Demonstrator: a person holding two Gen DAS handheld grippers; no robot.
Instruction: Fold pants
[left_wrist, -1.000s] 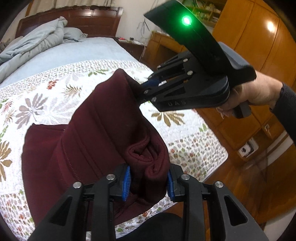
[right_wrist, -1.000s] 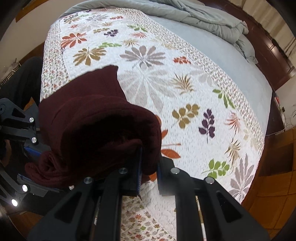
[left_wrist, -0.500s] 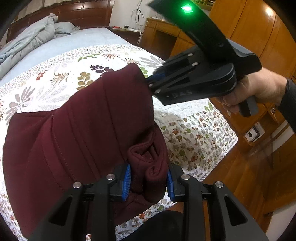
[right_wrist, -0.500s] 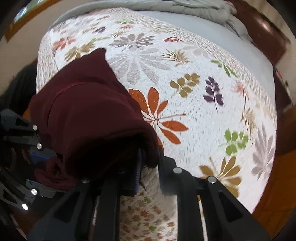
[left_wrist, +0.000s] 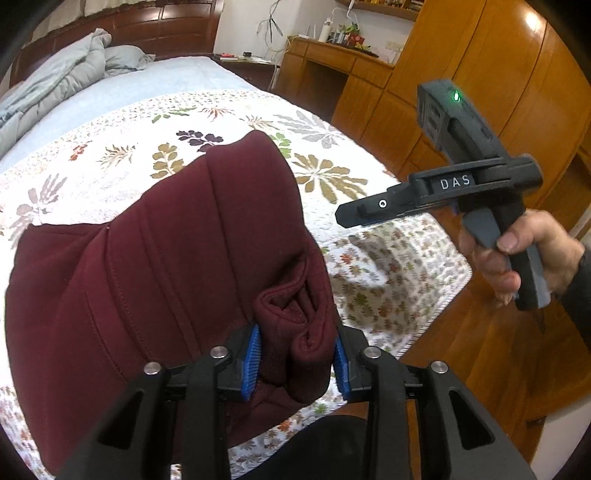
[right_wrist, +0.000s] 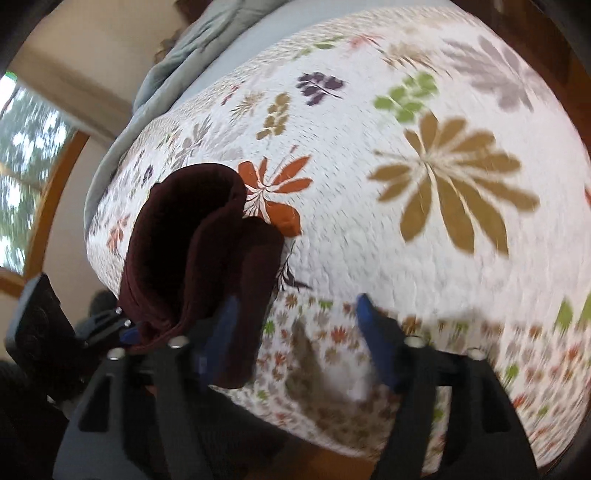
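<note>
The dark red pants (left_wrist: 166, 277) lie folded over on the flowered quilt (left_wrist: 110, 166), near the bed's foot edge. My left gripper (left_wrist: 295, 363) has a bunched roll of their fabric between its blue pads, which still press on it as the jaws are opening slightly. My right gripper (left_wrist: 343, 218) hangs off to the right in a hand (left_wrist: 517, 254), clear of the cloth. In the right wrist view its jaws (right_wrist: 299, 325) are opening wide over bare quilt (right_wrist: 406, 240). The pants (right_wrist: 192, 258) sit just left of its left finger, beside the left gripper (right_wrist: 125, 332).
A grey duvet (left_wrist: 55, 81) is heaped at the head of the bed by the dark headboard (left_wrist: 147, 22). A wooden desk (left_wrist: 332, 62) and wardrobe (left_wrist: 480, 74) stand along the right. Wooden floor (left_wrist: 480, 369) lies beyond the quilt's corner.
My right gripper has let go of the pants' corner, opened, rolled and swung away to the right. The pants have sunk onto the quilt. My left gripper keeps its hold.
</note>
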